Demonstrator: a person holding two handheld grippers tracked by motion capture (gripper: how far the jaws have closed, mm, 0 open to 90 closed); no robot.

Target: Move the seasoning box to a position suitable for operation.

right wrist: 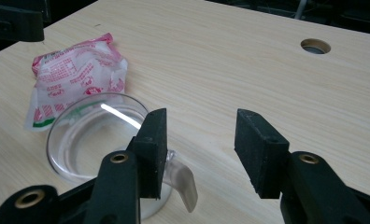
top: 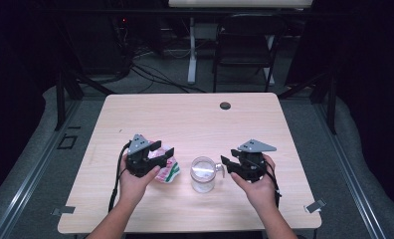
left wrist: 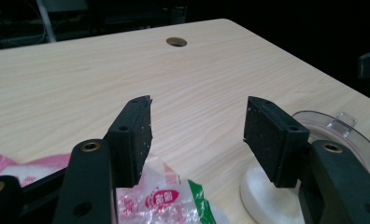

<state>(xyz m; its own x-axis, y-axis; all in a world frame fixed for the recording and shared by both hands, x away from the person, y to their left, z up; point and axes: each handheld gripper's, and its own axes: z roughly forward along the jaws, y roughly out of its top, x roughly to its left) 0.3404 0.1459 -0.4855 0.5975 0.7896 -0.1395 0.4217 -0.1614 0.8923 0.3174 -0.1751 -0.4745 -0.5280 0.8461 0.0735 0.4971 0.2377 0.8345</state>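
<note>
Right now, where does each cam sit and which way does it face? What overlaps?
High view: above the person's side, looking forward and down on the table; both forearms, left gripper, right gripper.
Left gripper view: rides that gripper, looking across the table toward the grommet hole; open fingers.
Right gripper view: rides that gripper, same way; open fingers.
Shared: clear cup, snack packet.
</note>
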